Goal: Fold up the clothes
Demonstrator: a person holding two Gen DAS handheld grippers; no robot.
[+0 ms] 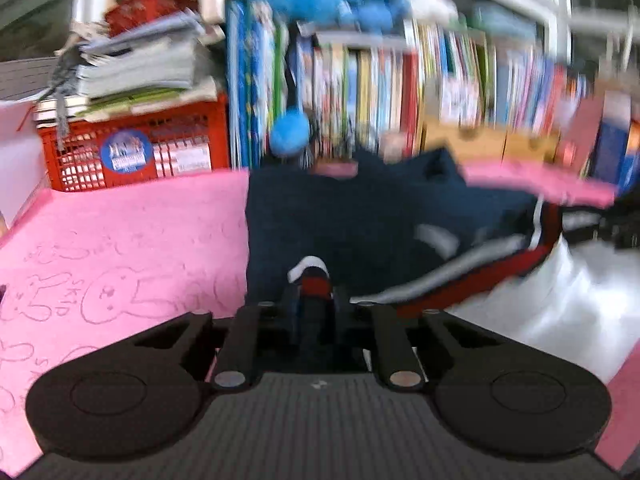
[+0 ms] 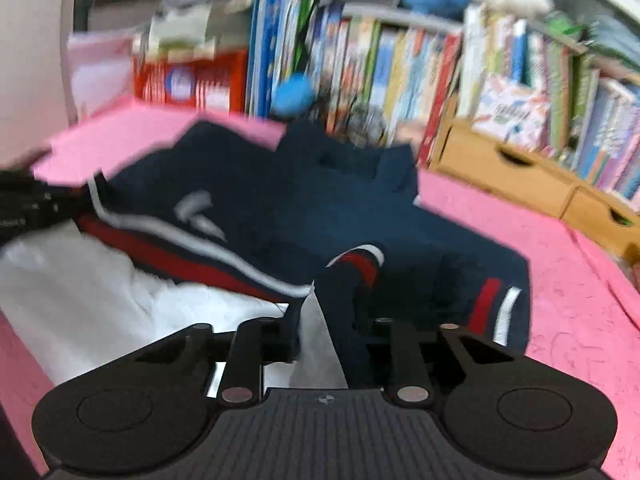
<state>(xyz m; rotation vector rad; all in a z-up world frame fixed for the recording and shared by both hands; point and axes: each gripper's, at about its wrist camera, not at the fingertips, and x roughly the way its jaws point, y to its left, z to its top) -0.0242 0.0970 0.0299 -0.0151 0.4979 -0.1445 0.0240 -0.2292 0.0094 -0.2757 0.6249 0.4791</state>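
Navy garment (image 2: 304,208) spread over pink mat (image 2: 560,288), just before the bookshelf (image 2: 400,64). Left gripper (image 1: 314,300) clenched on its striped hem; right gripper (image 2: 332,320) pinching a striped fold. Probably mid-fold: next, carrying both edges across evenly.

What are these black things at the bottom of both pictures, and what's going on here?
They are hand-held claws; a person carries one in each hand, each with a camera looking along its fingers. One picture is from the left claw, the other from the right claw. A navy shirt with red and white stripes lies on a pink mat, in front of bookshelves. Each claw is pinched shut on a striped part of the shirt, apparently to fold it. Both pictures are blurred.
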